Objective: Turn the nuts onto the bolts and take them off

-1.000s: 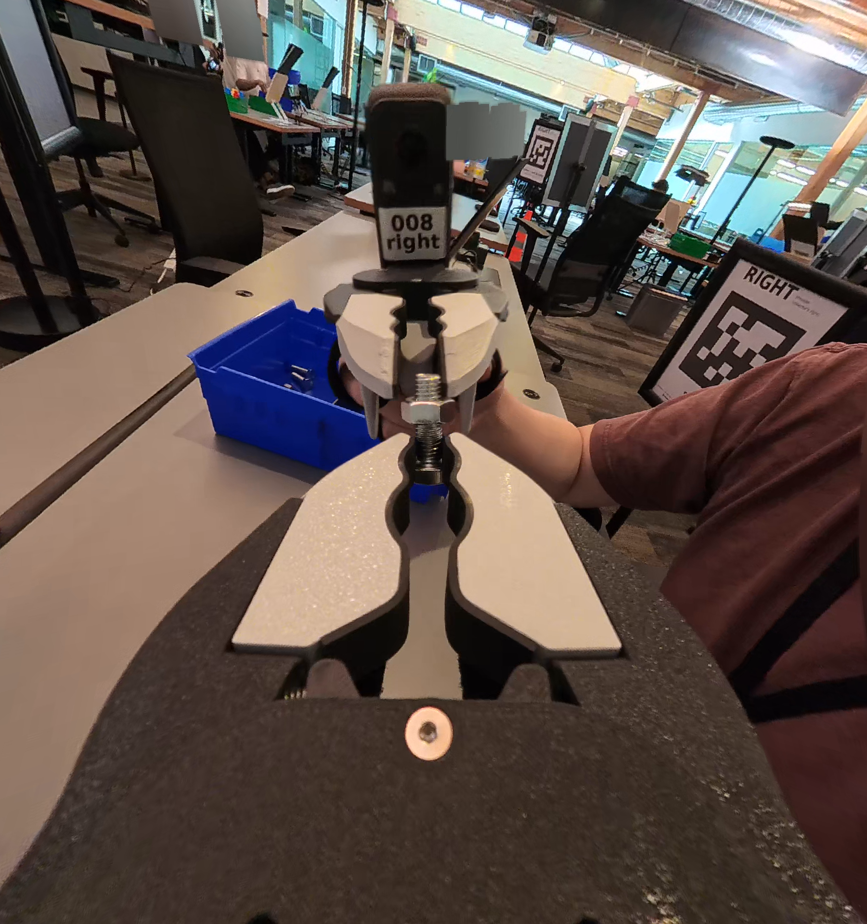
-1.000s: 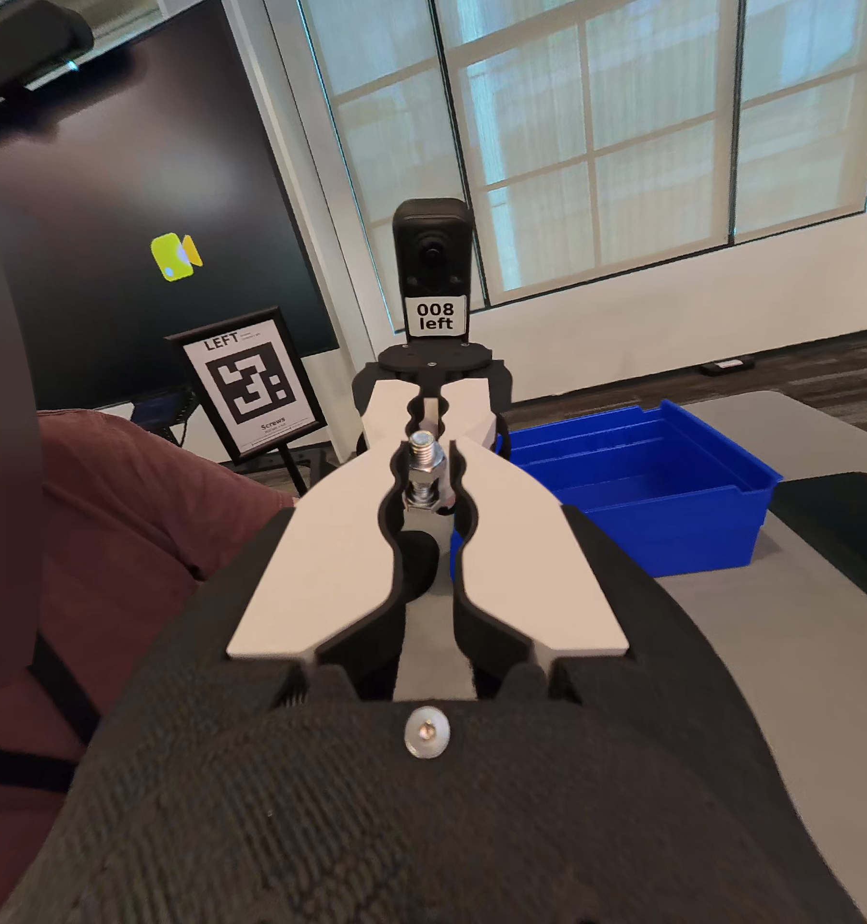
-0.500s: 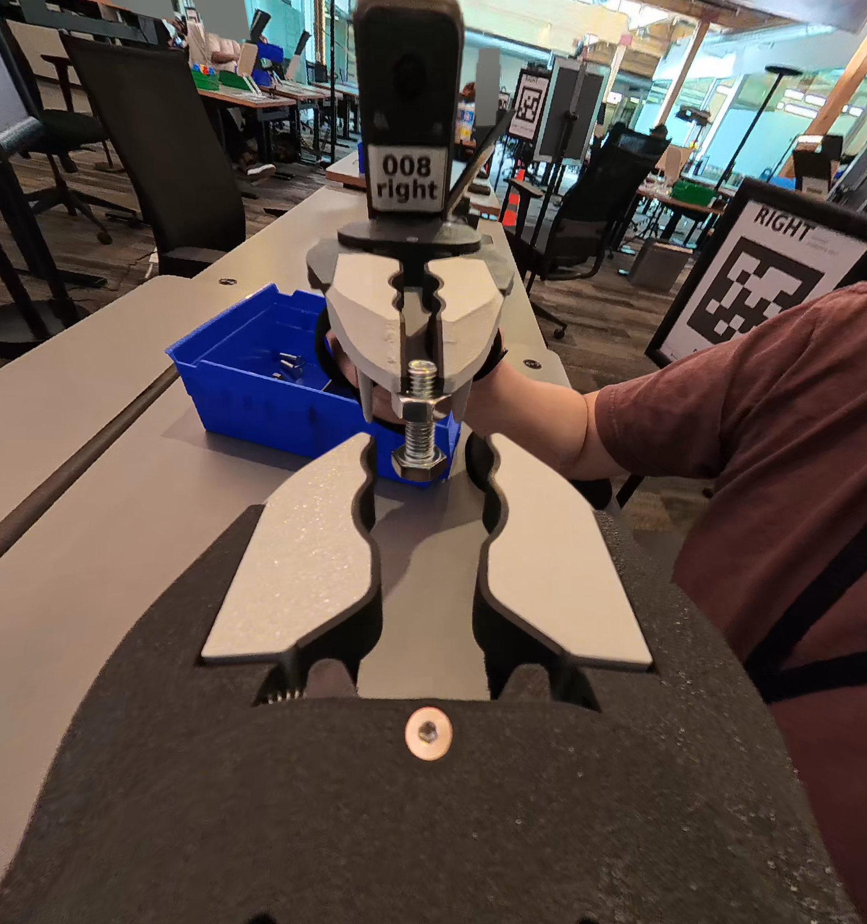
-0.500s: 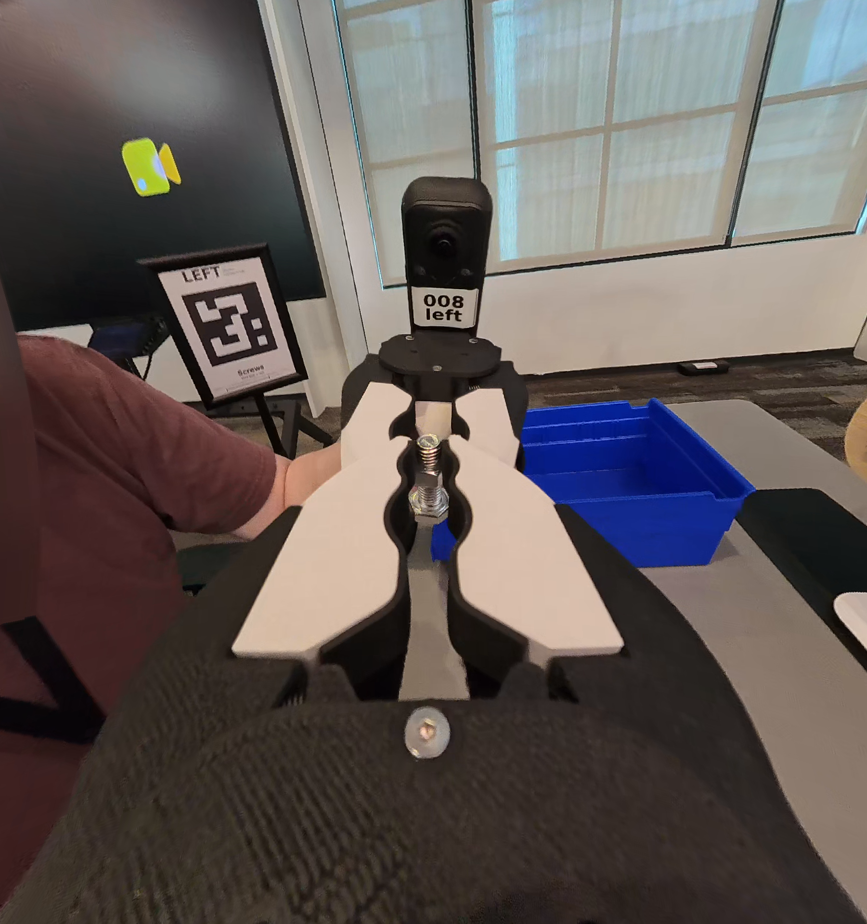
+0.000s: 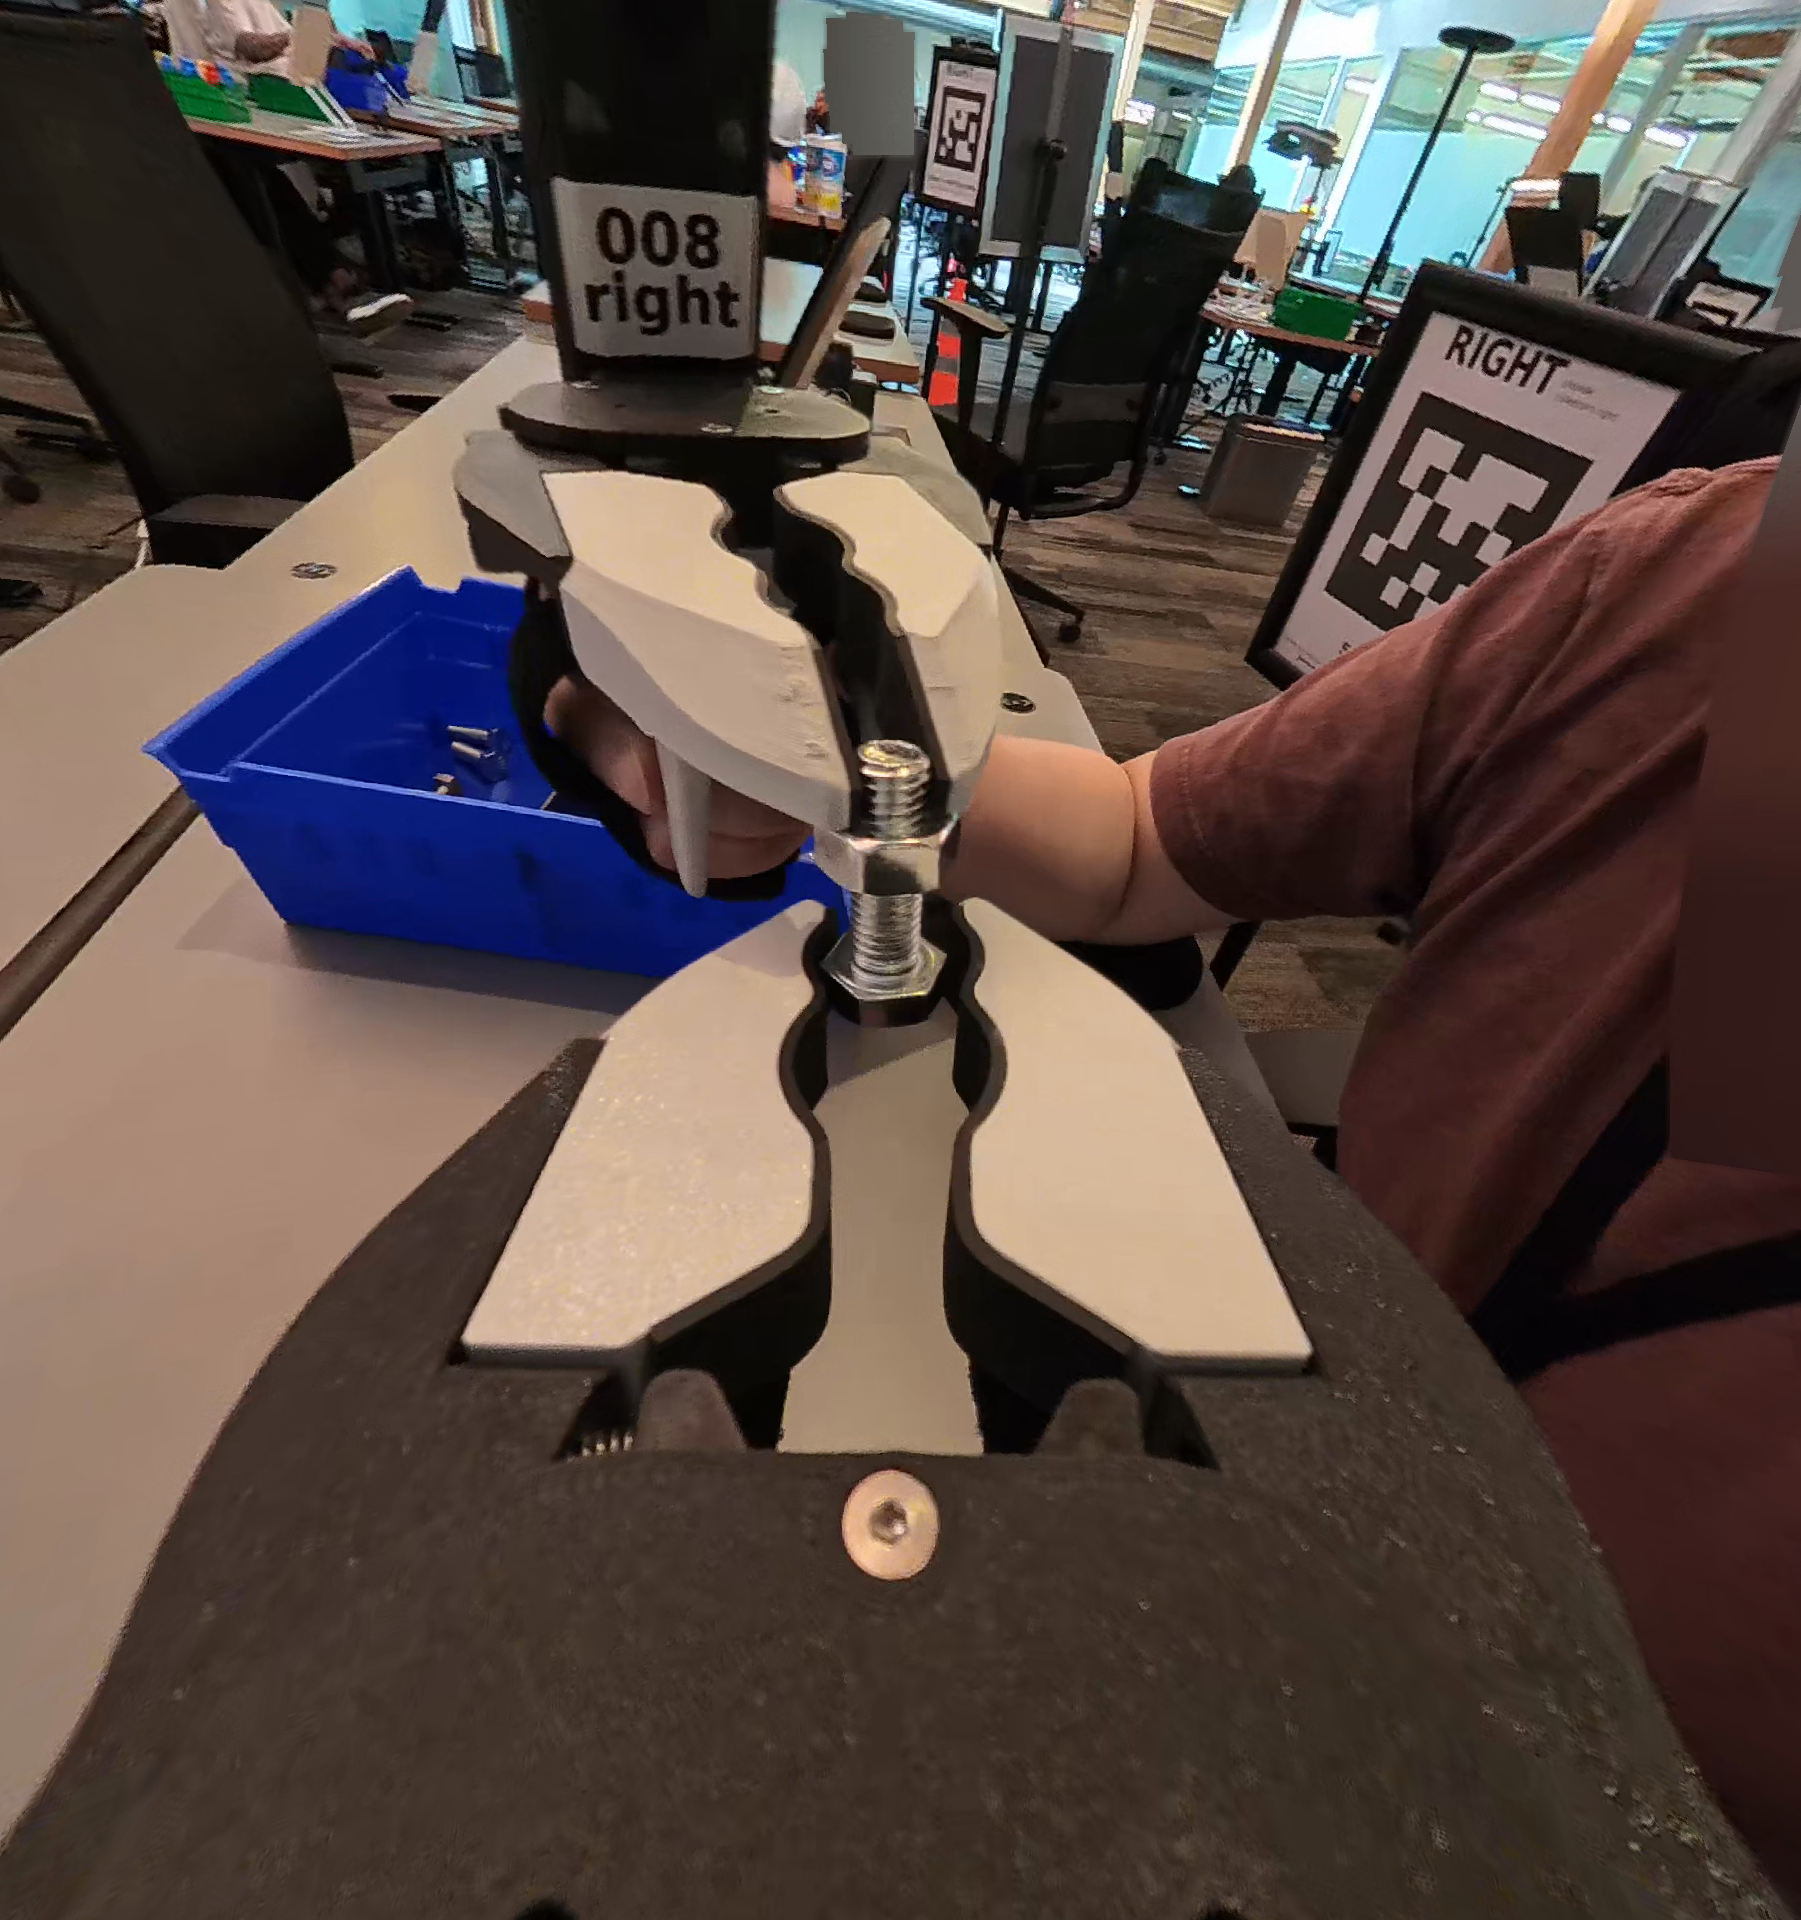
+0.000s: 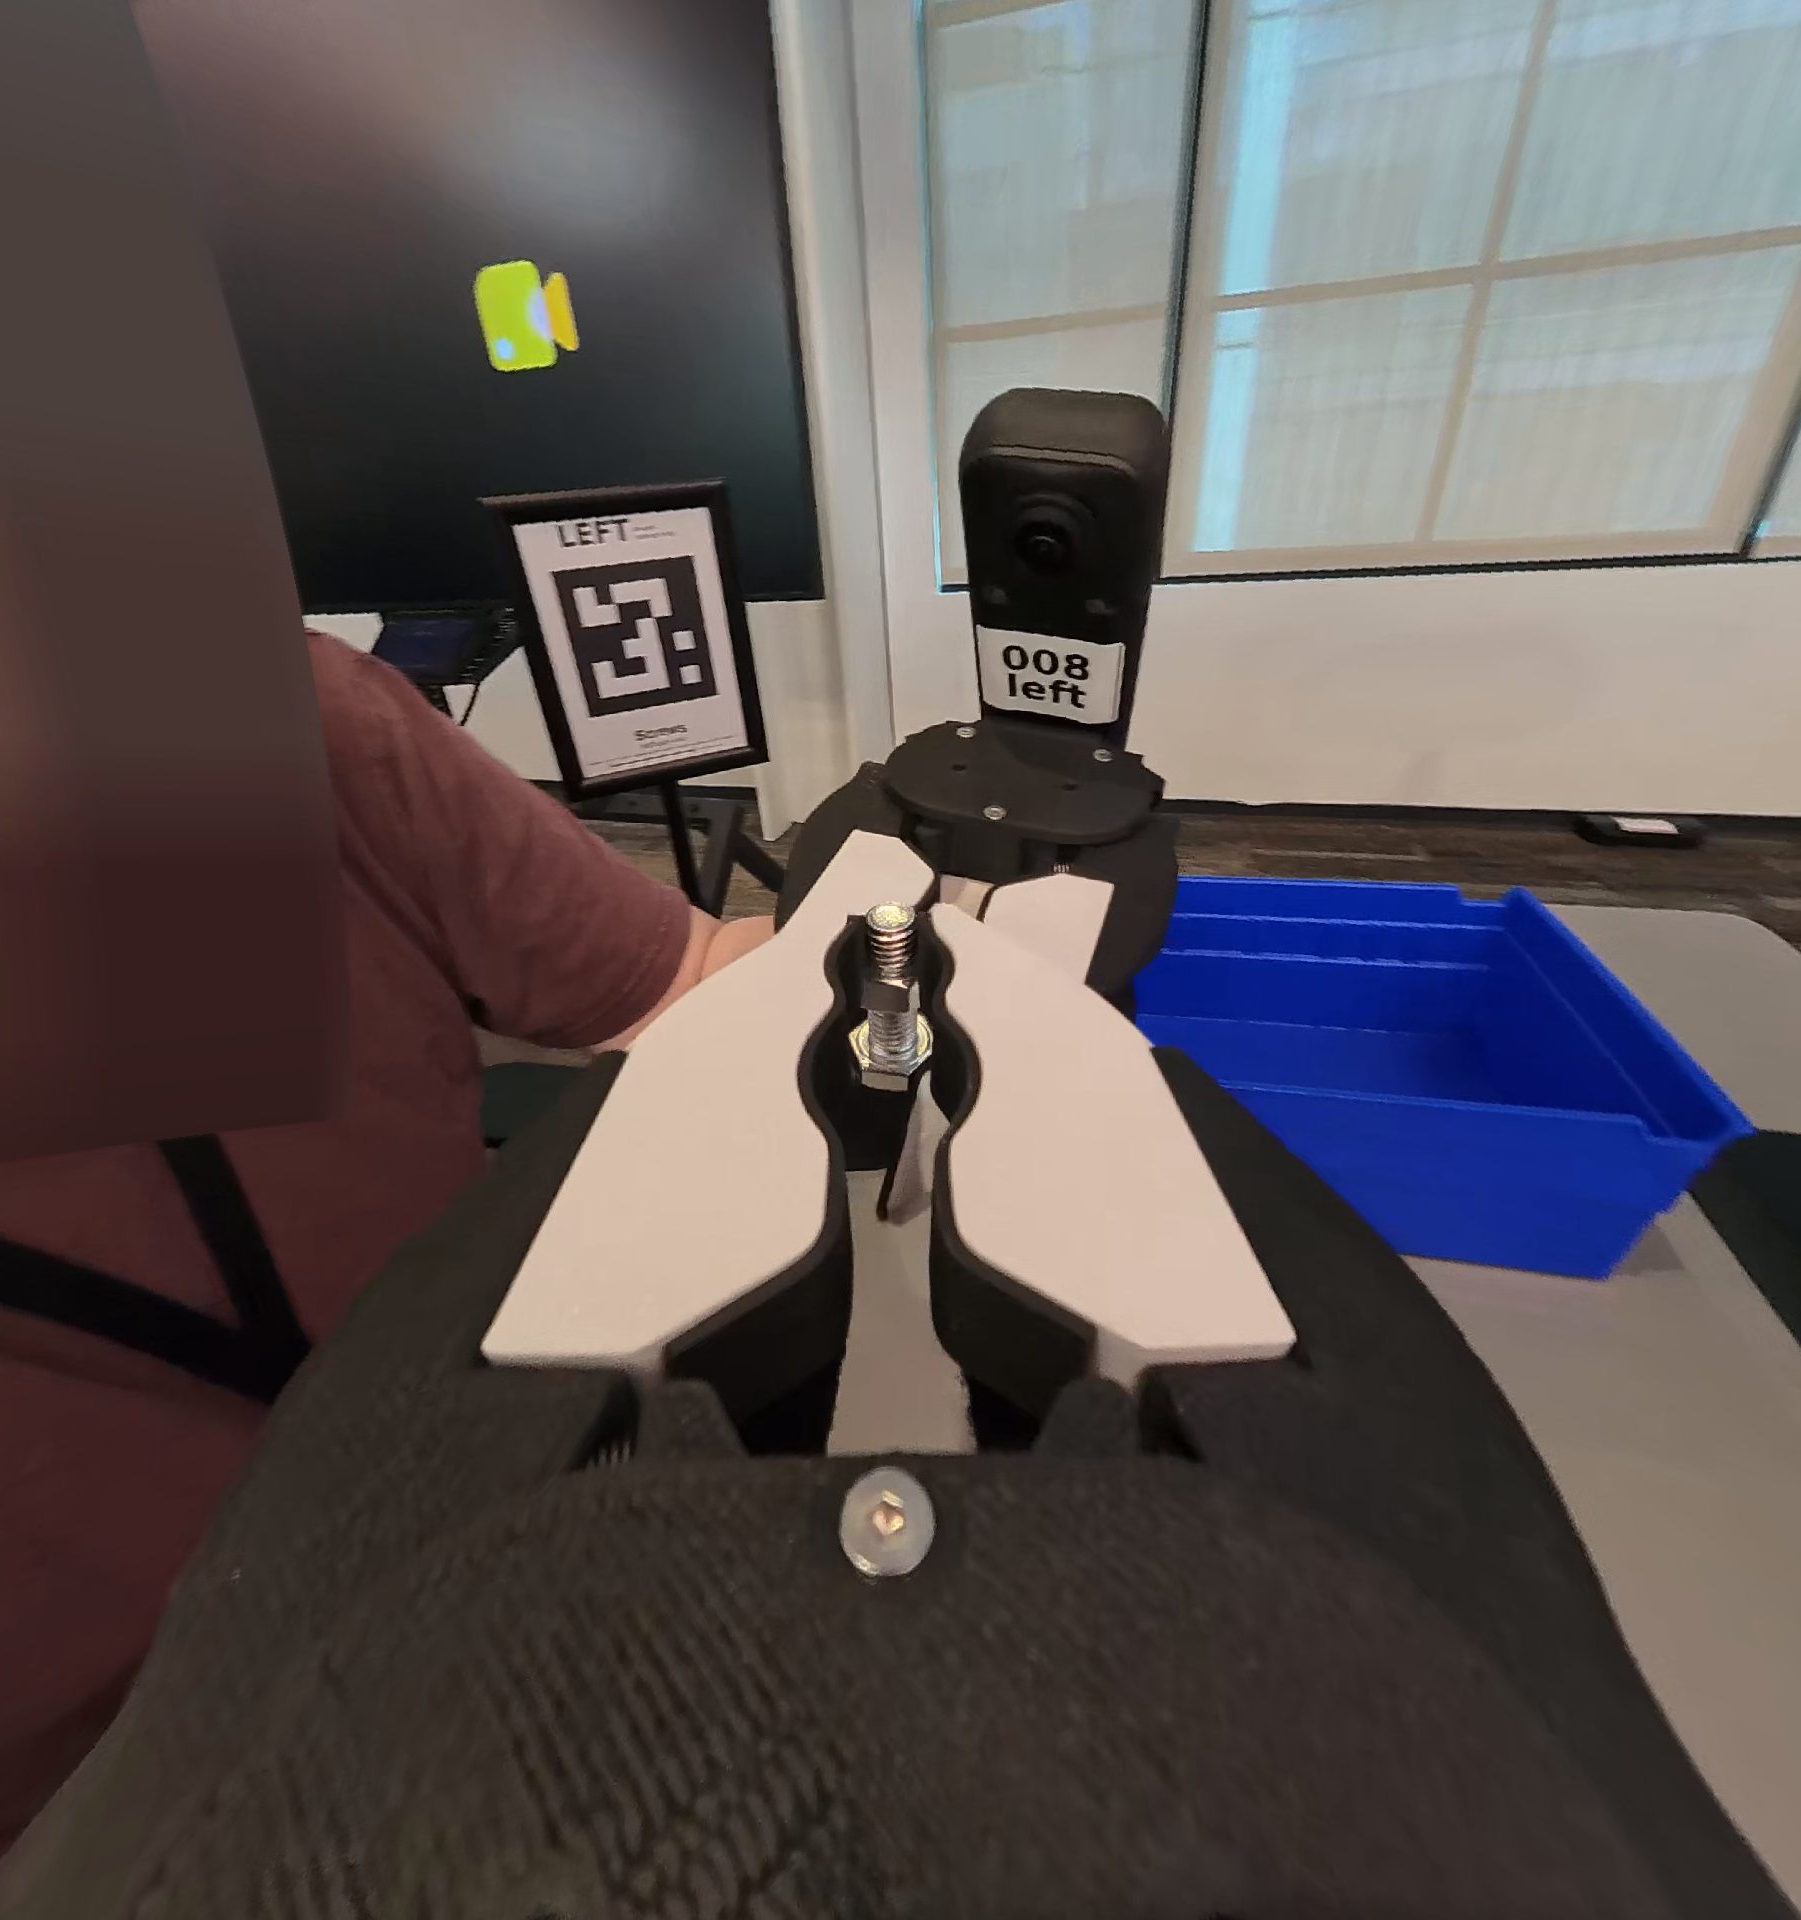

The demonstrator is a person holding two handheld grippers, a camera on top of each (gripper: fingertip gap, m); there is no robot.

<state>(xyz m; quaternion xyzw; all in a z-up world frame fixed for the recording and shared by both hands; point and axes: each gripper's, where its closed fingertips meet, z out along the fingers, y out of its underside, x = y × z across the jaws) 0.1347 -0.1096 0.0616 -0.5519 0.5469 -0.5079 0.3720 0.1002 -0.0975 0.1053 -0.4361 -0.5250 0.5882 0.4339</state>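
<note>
A silver bolt (image 5: 883,982) stands upright between my two grippers above the grey table (image 5: 200,1091). My left gripper (image 5: 891,935) is shut on the bolt's hex head, which sits in the notch near its fingertips. A silver nut (image 5: 880,860) sits partway up the thread. My right gripper (image 6: 888,956) faces the left one from above and is shut on the nut (image 6: 888,1000). The thread's end (image 6: 891,925) sticks out past the nut. The left gripper's fingers (image 6: 1052,914) reach in under the right one.
A blue bin (image 5: 408,852) stands on the table just behind the grippers, with a few loose bolts (image 5: 470,748) in it; it also shows in the right wrist view (image 6: 1447,1143). A person's arm in a maroon sleeve (image 5: 1447,779) holds the right gripper. Framed marker signs (image 5: 1478,499) stand beside the table. About 5 centimeters separates my left fingertips from my right.
My left gripper opened off the bolt head half a second ago and has shut on it again. The right gripper kept hold of the nut and now tilts down more steeply.
</note>
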